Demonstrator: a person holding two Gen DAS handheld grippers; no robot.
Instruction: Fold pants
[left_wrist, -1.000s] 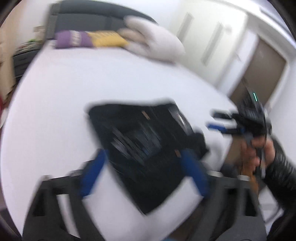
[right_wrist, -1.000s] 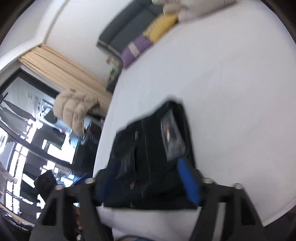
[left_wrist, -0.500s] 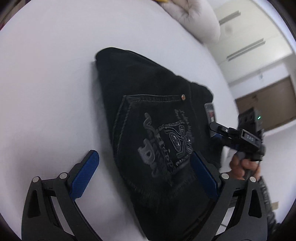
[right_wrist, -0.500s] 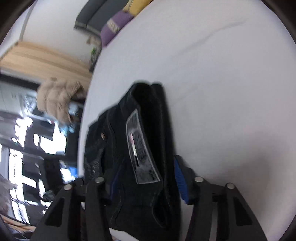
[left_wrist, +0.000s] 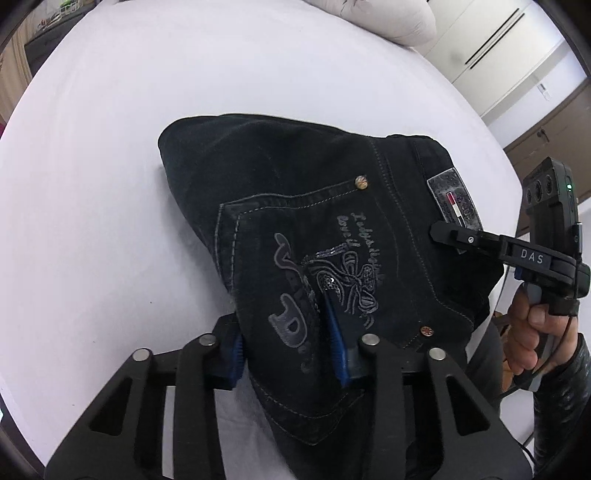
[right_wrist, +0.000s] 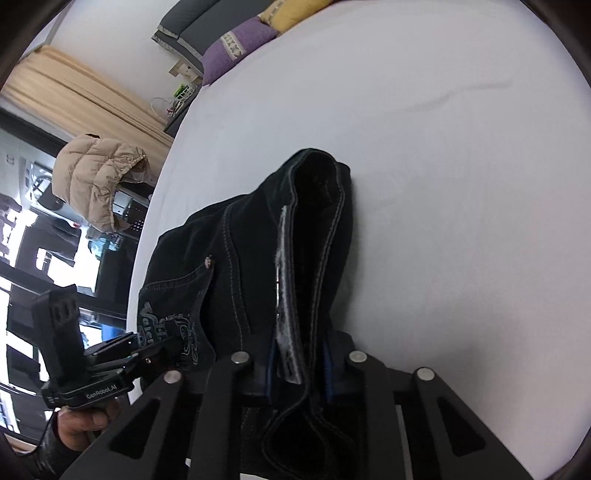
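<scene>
Already both sets of my fingers are closing on the pants (left_wrist: 314, 221) at the bed's (left_wrist: 110, 110) near edge: left gripper (left_wrist: 288, 343) pinching the pocket panel, right gripper (right_wrist: 299, 365) the waistband. Thick stacked denim could slip from so shallow a bite, spilling the fold. They look black, bundled, with embroidered pocket showing.
</scene>
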